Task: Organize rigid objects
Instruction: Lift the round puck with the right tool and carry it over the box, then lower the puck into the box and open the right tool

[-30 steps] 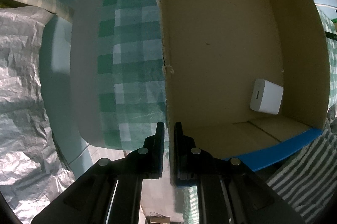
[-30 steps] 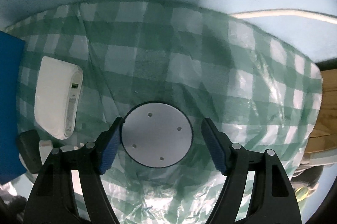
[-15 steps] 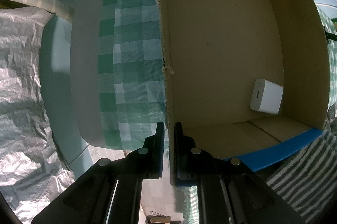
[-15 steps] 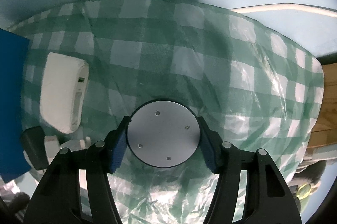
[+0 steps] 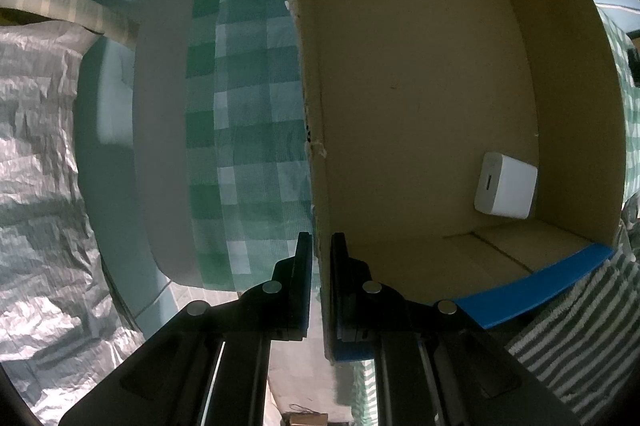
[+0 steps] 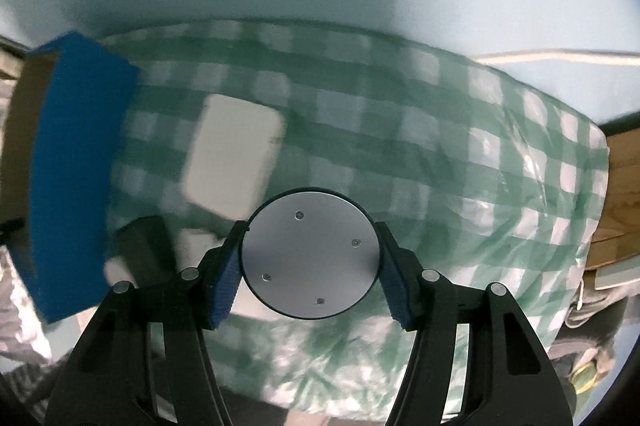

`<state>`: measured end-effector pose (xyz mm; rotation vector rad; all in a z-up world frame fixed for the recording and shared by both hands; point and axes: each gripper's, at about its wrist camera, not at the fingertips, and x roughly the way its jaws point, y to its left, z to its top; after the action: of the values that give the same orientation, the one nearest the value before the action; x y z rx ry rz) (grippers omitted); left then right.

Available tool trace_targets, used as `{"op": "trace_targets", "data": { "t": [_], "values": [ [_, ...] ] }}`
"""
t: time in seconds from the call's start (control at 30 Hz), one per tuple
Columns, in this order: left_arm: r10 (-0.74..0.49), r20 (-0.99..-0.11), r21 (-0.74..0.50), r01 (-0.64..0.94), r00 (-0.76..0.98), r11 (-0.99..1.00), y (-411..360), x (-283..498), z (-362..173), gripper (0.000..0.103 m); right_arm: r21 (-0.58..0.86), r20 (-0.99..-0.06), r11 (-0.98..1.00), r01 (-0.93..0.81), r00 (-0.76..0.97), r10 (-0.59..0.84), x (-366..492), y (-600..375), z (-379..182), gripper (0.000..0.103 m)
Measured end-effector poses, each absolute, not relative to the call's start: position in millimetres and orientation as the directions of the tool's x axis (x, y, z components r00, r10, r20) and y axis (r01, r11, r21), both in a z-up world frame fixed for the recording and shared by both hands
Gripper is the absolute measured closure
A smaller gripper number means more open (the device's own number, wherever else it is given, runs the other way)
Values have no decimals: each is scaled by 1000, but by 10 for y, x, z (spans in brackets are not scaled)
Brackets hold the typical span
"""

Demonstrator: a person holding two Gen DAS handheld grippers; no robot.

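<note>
silver-faced round metal disc with a dark rim (image 6: pixel 309 254) sits pinched between the blue-padded fingers (image 6: pixel 225 276) of the right gripper (image 6: pixel 310 266), one pad on each side of its rim, the flat face turned toward the camera and apparently clear of the green-and-white checked plastic cloth (image 6: pixel 460 162) on the bench. beyond it and to the left lie a blurred white rounded block (image 6: pixel 232 162) and a small dark object (image 6: pixel 142 246), and further left stands the blue-taped outer wall of the brown cardboard box (image 6: pixel 76 170). so the box lies left of the held disc, and i judge the coming move turns on carrying it that way and over the rim.

the left gripper (image 5: pixel 321 266) is closed on the box's torn near wall (image 5: pixel 310 106), which runs straight away from it between the fingers, steadying the box. inside, a white square charger (image 5: pixel 506 186) rests by the right wall; the floor (image 5: pixel 420 86) further in is bare.
</note>
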<state>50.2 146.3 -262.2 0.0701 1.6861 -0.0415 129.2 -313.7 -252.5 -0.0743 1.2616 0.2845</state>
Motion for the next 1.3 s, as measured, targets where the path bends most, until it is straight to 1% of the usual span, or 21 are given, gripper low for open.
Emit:
{"op": "trace_targets", "data": {
  "t": [0.4,0.63,0.87,1.3],
  "values": [
    [17,-993,9,75,-114,997,1463,515,-2627,94,138,-908,888,-438,302,289,858,-2315,-1987,41],
    [13,-994,5,72,-113,997,1472,512,-2626,94,140,-905,825,-548,266,331,730,-1690,-1779,41],
    [11,-994,3,70,-110,998,1475,490,-2616,94,124,-911,771,-625,237,338,698,-1117,-1773,41],
    [15,-994,8,67,-106,998,1486,454,-2591,94,113,-929,714,-691,182,323,588,-482,-2139,41]
  ]
}}
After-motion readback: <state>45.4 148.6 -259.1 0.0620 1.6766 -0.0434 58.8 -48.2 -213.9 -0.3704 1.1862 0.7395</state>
